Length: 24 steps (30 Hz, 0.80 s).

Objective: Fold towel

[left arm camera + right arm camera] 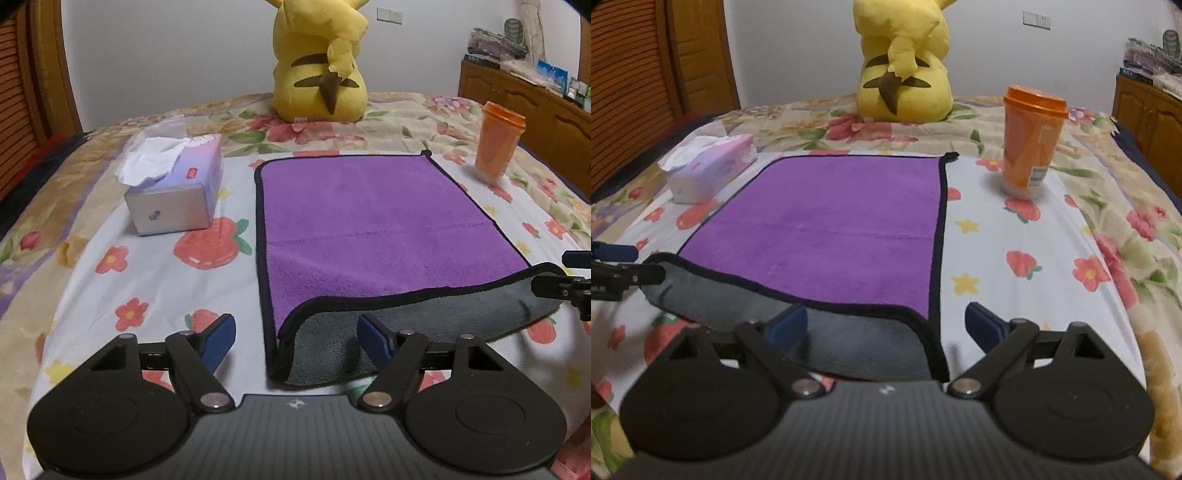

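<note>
One towel on the bed, purple plush face up, black piping all round the edge, small black loop at the far right corner. Near edge is turned over towards the far side, showing a grey underside as a strip across the front. Faint crease line runs across the purple face about midway. Long axis runs away from the cameras, near edge to far edge, towards the yellow plush toy at the back; short edges are parallel to the front of the bed. Tissue box sits just left of it, orange cup off the far right corner, neither touching the cloth. Left tongs are released, blue pads apart; the left pad is over bare sheet, the right pad over the grey flap, with the near left corner in the gap and no pad pressing on it. Right tongs are also released, straddling the near right corner, left pad over the grey flap, right pad over bare sheet.
</note>
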Each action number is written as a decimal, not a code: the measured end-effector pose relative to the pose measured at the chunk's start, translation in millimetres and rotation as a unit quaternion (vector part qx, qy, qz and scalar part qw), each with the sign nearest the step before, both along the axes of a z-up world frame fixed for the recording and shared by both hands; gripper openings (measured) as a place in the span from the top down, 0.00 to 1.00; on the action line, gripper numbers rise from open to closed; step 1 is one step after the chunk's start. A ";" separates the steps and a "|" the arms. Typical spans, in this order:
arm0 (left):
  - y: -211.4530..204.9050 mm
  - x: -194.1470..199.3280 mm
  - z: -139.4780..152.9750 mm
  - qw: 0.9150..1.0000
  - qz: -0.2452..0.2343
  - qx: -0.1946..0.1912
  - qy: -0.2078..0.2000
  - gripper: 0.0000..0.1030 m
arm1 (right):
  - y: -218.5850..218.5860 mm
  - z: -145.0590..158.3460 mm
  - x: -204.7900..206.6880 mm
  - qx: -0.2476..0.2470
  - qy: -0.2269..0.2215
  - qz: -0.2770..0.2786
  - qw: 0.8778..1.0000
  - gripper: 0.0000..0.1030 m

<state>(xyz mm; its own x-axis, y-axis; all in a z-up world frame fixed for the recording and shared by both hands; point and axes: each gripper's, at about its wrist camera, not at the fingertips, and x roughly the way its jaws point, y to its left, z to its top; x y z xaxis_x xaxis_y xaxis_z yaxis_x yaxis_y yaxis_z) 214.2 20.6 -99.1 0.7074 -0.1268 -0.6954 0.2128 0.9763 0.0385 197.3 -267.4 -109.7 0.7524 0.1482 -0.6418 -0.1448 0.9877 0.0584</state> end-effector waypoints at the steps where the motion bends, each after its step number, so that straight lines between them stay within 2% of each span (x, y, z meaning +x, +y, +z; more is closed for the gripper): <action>1: -0.5 1.3 -1.3 1.000 0.000 0.000 0.002 0.27 | -0.4 -0.4 0.2 0.000 0.001 0.000 1.000 0.11; 4: -0.6 5.5 -4.5 1.000 -0.002 -0.001 0.007 0.27 | -1.3 -1.5 2.0 0.004 0.007 0.002 1.000 0.11; 14: 1.7 9.8 -8.7 0.999 -0.009 -0.031 0.030 0.49 | -9.3 -3.2 8.1 0.024 0.032 0.001 0.999 0.13; 21: -3.0 6.7 -7.6 0.999 -0.020 -0.035 0.032 0.51 | -9.7 -3.8 10.9 0.034 0.054 0.016 0.998 0.14; 24: -3.2 6.3 -7.4 0.999 -0.023 -0.037 0.032 0.56 | -10.1 -2.3 10.5 0.038 0.056 0.022 0.997 0.15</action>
